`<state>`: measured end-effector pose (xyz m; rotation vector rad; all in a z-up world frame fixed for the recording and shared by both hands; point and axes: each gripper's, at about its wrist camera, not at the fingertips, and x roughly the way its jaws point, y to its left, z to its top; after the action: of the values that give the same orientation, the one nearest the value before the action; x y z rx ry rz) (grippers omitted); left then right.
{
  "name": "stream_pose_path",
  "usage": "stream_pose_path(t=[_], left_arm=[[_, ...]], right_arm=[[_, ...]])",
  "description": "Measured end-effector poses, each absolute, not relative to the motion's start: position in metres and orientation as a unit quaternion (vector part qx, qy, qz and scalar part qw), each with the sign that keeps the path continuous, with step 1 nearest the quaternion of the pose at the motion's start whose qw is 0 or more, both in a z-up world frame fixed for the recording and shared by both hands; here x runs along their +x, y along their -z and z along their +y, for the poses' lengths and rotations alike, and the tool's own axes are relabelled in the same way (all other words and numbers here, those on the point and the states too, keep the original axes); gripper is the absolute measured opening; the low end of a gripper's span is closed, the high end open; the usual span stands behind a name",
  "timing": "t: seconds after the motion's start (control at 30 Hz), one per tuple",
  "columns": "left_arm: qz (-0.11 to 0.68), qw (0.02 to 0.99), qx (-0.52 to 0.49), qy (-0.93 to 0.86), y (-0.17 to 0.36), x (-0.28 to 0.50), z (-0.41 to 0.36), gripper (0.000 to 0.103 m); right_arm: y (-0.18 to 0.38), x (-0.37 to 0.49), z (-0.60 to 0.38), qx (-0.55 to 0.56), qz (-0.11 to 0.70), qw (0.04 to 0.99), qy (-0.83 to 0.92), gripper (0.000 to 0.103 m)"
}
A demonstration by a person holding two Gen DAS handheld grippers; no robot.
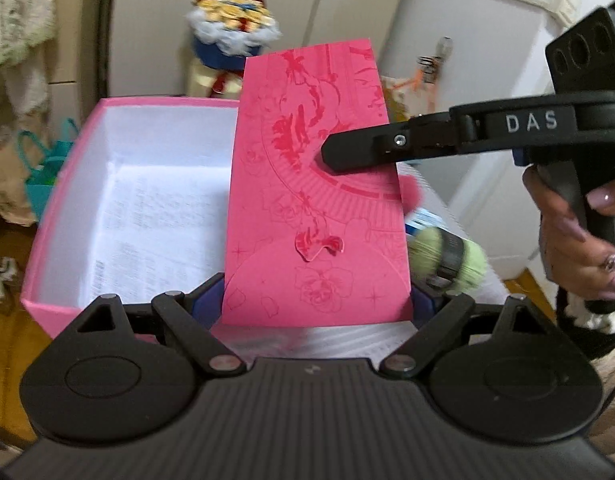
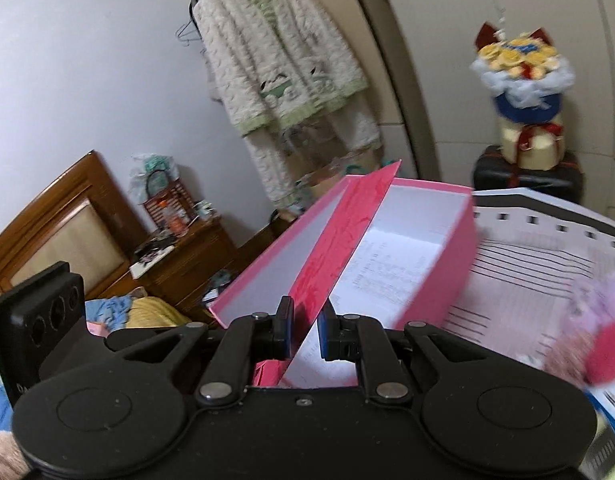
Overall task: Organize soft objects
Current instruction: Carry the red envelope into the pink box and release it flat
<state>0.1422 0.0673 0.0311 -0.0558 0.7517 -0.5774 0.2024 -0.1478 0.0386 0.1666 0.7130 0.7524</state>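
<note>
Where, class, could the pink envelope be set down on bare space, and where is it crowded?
The pink box is open: only a printed sheet lines its floor between the white walls. To its right it is crowded: a green pom-pom and a pink plush lie on papers. Both grippers, left and right, hold the pink envelope.

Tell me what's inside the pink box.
The pink box holds only a printed paper sheet lying on its white bottom. The pink envelope, held by both grippers, covers the box's right side, so anything there is hidden.

Home bedroom, wooden headboard [image 2: 63, 216], cluttered nightstand [image 2: 183, 256], fleece pyjamas [image 2: 283, 80] on hanger, wardrobe doors [image 1: 227, 20].
</note>
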Motion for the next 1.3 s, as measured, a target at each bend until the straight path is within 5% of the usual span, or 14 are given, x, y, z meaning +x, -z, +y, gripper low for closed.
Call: stream_pose_path(t=[0.43,0.9,1.3], left_arm=[[0.412,0.887,0.043,0.202,-0.005,0.235,0.088,0.089],[0.461,0.867,0.102,0.160,0.009,0.263,0.093,0.089],[0.420,0.884,0.148,0.142,0.003,0.248,0.082,0.091]], right_arm=[[-0.002,0.321,-0.111,0.129,0.431,0.798,-0.400,0.016],[0.042,0.355,-0.102,0.199,0.494,0.740,-0.410,0.018],[0.044,0.349,-0.078,0.077,0.488,0.790,-0.361,0.033]])
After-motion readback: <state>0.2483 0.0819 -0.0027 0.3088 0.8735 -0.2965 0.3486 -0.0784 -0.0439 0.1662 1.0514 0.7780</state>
